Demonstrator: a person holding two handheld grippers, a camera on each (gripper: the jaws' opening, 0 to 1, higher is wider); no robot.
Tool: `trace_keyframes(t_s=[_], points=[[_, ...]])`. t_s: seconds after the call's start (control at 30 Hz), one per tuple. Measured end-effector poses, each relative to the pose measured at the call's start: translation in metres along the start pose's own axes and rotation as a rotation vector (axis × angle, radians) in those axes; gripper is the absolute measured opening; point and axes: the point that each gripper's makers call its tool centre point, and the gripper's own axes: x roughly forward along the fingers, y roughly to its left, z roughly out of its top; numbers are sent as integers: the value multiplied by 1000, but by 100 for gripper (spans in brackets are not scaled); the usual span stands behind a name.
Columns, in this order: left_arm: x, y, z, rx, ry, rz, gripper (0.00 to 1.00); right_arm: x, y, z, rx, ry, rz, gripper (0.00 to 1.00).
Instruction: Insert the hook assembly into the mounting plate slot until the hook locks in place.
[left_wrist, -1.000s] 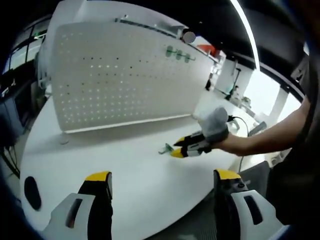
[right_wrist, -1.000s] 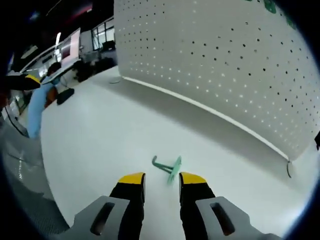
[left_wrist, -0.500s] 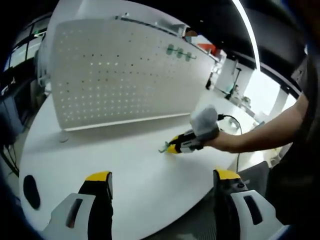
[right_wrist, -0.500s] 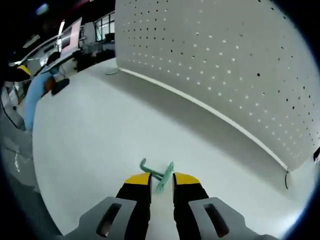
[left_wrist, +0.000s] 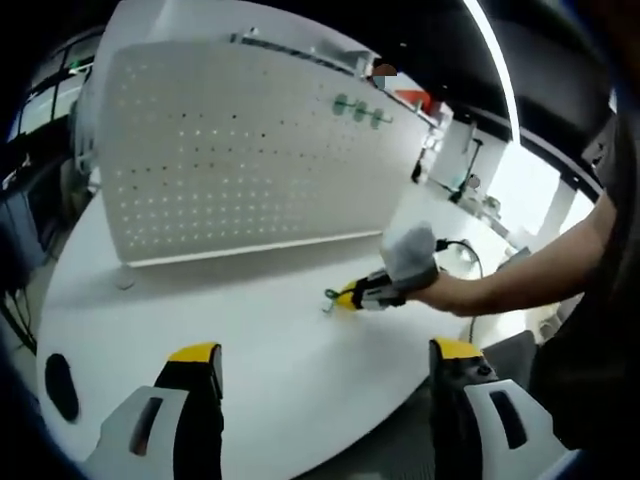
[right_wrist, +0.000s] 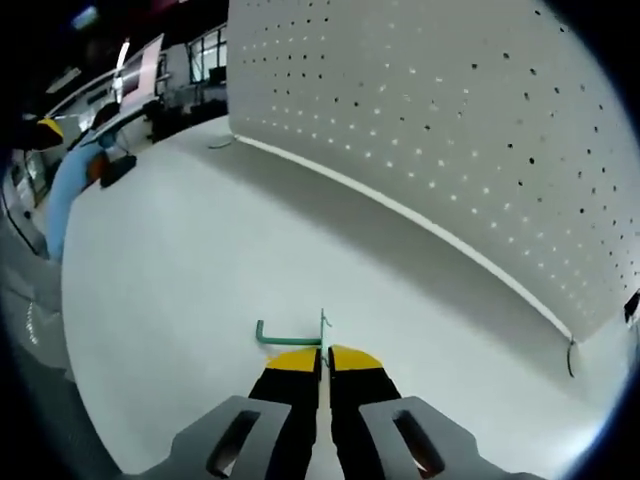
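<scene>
A: R gripper (right_wrist: 323, 352), what's the status?

B: Fingers pinched together on the green hook (right_wrist: 290, 335), clamped on its flat end. The hook's bent arm sticks out toward 9 o'clock from the yellow tips, just above the white counter (right_wrist: 180, 260).

A: And from the L gripper view?

B: R gripper (left_wrist: 350, 297) shows at about 3 o'clock from centre, held by a person's hand (left_wrist: 455, 293), w/ the hook (left_wrist: 331, 298) poking out of its tip toward 9. Can't tell if the hook touches the counter (left_wrist: 250, 350).

A: L gripper (left_wrist: 325, 352)?

B: Fingers spread wide apart, nothing between them, hovering over the near edge of the counter.

A: Mounting plate?

B: White pegboard (left_wrist: 250, 160) stands upright at 12 o'clock, well apart from the hook. In the R gripper view the pegboard (right_wrist: 450, 130) fills 12 to 3 o'clock. Green hooks (left_wrist: 359, 110) already hang near its upper right corner in the L gripper view.
</scene>
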Motion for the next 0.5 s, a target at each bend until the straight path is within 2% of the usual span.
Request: trace_keyframes(t_s=[0.13,0.5], points=[[0,-1,7,-37,-26,-11,87,-8,-1,12,4,-34,-5,1],[-2,-10,26,-47,-68,-31,89,-41,0,58,-2,-159,-28,1]])
